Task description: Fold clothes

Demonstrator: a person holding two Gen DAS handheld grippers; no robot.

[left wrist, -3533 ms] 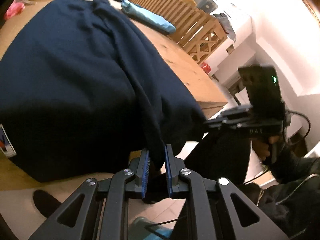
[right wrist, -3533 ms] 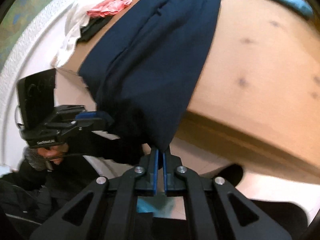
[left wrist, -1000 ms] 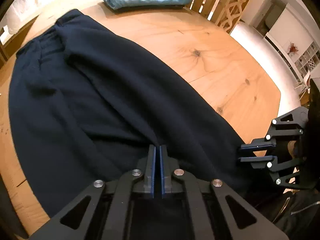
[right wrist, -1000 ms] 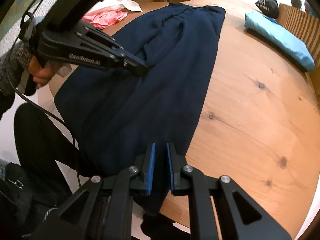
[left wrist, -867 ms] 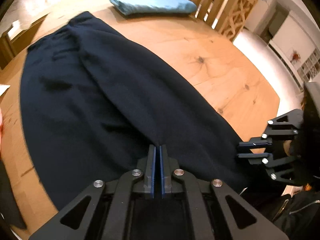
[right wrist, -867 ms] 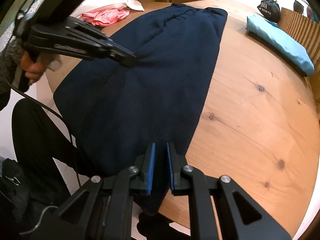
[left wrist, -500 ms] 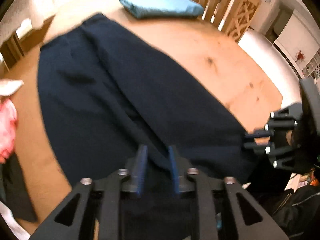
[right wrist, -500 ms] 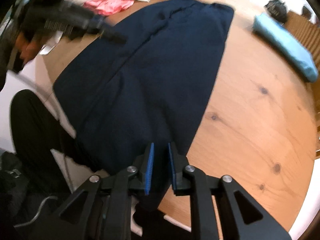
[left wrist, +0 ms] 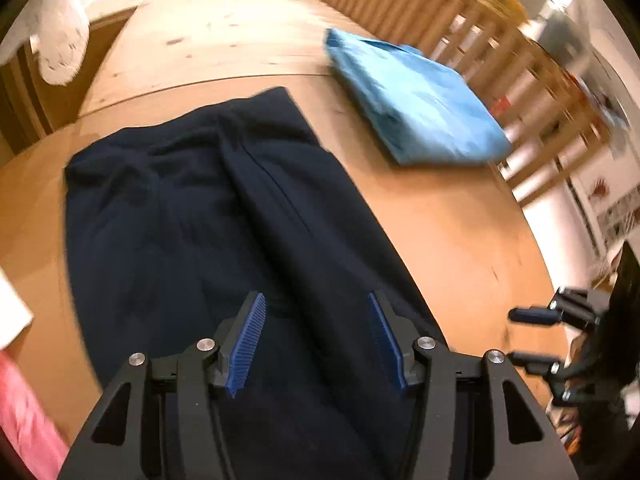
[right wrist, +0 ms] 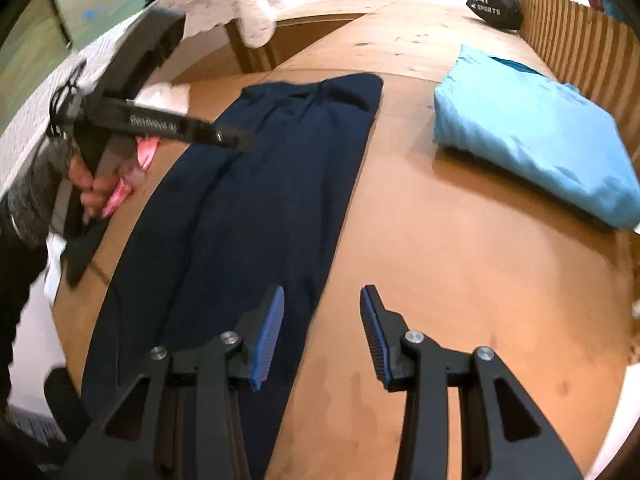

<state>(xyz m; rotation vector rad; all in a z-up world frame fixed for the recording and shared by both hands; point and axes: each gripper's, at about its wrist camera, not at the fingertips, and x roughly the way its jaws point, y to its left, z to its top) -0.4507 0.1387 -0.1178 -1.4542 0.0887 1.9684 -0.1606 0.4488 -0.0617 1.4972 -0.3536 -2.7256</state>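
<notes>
Both grippers are letting go: the left gripper has its jaws opening over the dark trousers, and the right gripper is opening too, one pad over the trousers' edge and the other over bare table, with nothing pinched in either. The trousers lie flat along the wooden table in a long, narrow strip, apparently doubled leg on leg, with the bunched waistband at the far end; the near end seems to run to the table edge or over it, though the grippers hide it. A folded blue garment lies well apart to the right. The cloth looks soft, limp and fairly thick, so it should drape and sag rather than hold shape, and layers may slide apart. Pinching both near corners through every layer seems the sensible hold for carrying that end toward the waistband.
</notes>
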